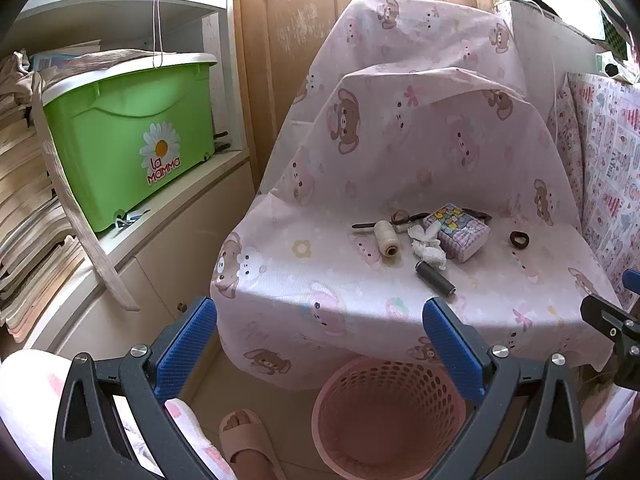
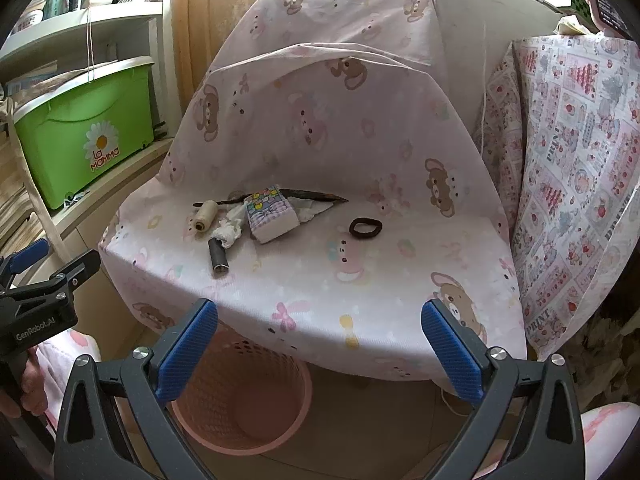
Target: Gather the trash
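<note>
White, crumpled tissue [image 1: 429, 247] is lying on the pink-sheeted chair [image 1: 320, 280], between a cream spool [image 1: 386, 237] and a patterned pack [image 1: 458, 230]. I'm holding both the left gripper [image 1: 320, 354] and right gripper [image 2: 320, 354] spread wide, empty, above the basket [image 1: 386, 412]. Far left, a green box [image 1: 132, 136] is reading "La Mamma".

Tissue [image 1: 429, 247] lies on the chair [image 1: 304, 280], basket [image 1: 386, 412] below in front.

A small white crumpled tissue [image 1: 429, 247] lies on the pink seat, touching the tissue pack at its 3 o'clock. A round pink basket [image 1: 400, 452] with little holes stands upright on the floor, at 6 o'clock from it.
</note>
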A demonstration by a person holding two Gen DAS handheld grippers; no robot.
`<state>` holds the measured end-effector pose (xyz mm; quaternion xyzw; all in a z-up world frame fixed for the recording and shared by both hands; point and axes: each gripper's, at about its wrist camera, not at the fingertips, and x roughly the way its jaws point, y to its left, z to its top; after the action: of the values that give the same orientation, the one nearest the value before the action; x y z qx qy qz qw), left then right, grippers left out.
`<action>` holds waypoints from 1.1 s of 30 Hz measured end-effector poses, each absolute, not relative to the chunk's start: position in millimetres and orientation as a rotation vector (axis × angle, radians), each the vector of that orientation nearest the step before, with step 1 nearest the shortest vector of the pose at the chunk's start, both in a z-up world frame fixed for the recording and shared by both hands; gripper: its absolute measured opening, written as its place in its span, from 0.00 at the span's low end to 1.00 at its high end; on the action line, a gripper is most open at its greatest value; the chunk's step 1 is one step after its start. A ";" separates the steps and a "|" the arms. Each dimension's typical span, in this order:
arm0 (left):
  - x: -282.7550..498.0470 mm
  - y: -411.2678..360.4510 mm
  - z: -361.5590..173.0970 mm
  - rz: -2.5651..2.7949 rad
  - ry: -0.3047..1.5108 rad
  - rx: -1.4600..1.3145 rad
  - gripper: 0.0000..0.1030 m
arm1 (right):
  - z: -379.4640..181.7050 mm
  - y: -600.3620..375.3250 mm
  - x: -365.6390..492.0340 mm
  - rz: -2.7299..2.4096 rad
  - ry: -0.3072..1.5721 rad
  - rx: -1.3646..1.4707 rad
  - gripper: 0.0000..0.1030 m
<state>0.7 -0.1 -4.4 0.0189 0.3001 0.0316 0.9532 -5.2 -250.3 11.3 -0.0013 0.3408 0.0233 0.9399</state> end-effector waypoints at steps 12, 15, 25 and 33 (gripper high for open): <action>1.9 2.5 -5.8 0.064 0.615 0.036 0.99 | 10.7 -249.7 -4.9 0.048 0.699 -0.004 1.00; 1.7 3.0 -6.0 0.064 0.618 0.035 0.99 | 10.7 -249.0 -5.0 0.049 0.701 -0.003 1.00; 2.2 4.9 -7.6 0.067 0.626 0.035 0.99 | 8.7 -247.0 -3.2 0.052 0.707 -0.013 1.00; 2.6 5.0 -8.3 0.069 0.626 0.032 0.99 | 7.6 -246.0 -2.3 0.054 0.712 -0.015 1.00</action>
<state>2.6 5.0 -8.3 0.0156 0.3080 0.0341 0.9507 -2.3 -246.0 7.6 -0.0074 0.3485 0.0265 0.9369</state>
